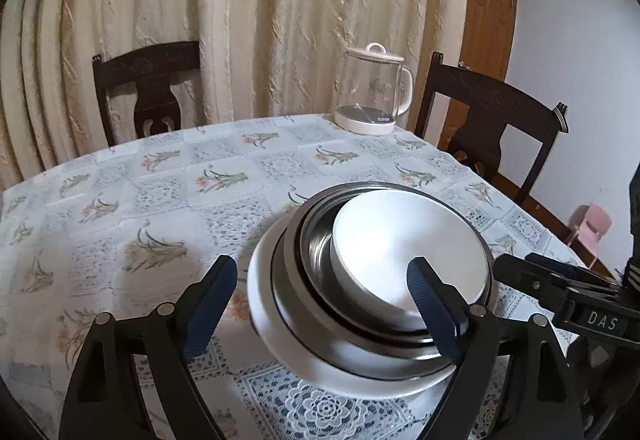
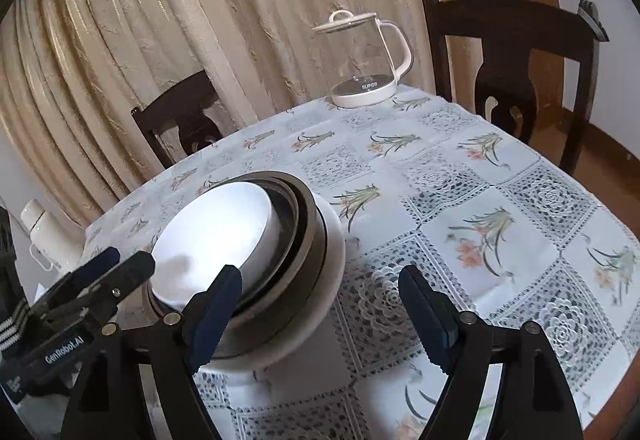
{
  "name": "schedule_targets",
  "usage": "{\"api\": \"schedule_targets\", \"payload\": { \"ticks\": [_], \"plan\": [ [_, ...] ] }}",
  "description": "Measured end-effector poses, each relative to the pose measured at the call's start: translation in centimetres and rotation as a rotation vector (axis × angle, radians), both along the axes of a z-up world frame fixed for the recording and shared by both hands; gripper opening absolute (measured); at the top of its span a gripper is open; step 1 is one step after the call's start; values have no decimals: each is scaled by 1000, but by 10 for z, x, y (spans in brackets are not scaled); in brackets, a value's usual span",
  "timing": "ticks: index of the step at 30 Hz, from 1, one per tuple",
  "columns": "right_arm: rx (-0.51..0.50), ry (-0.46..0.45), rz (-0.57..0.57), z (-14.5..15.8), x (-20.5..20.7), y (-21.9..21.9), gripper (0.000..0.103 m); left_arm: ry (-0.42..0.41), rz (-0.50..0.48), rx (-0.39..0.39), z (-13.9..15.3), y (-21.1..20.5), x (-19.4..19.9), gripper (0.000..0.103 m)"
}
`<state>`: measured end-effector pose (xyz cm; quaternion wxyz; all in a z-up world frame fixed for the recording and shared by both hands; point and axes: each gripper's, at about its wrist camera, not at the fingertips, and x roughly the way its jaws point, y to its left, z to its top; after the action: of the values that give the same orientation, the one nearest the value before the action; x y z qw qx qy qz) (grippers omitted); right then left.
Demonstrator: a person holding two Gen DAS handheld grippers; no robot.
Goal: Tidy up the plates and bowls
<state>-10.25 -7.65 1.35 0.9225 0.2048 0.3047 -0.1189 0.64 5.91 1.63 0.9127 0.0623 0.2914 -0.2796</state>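
A stack of dishes stands on the flowered tablecloth. Its base is a white plate, with nested steel bowls on it. A white bowl lies tilted and off-centre in the top steel bowl. My left gripper is open over the stack's near left side, its right finger in front of the white bowl's rim. My right gripper is open just right of the stack, above the cloth. In the right wrist view the white bowl sits uppermost, and the left gripper reaches in from the left.
A glass kettle with a white lid stands at the table's far edge. Dark wooden chairs stand behind the table before a cream curtain. A white flask is at the far left of the right wrist view.
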Motion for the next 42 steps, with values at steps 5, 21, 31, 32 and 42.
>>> {"api": "schedule_targets", "payload": {
  "ticks": [5,21,31,32,42],
  "plan": [
    [-22,-7,18,-2,-8,7,86,-40,17,10,2,6,-12,92],
    [-168,18,65,-17,-15,36,103,-116,110,70,-12,25,-34,96],
    [-234,50,128,-23,-7,55,103,-112,145,85,-21,33,-33,96],
    [-232,51,129,-24,-6,55,103,-109,146,86,-22,33,-32,96],
    [-221,59,128,-24,0,58,103,-89,155,95,-30,34,-26,96]
  ]
}}
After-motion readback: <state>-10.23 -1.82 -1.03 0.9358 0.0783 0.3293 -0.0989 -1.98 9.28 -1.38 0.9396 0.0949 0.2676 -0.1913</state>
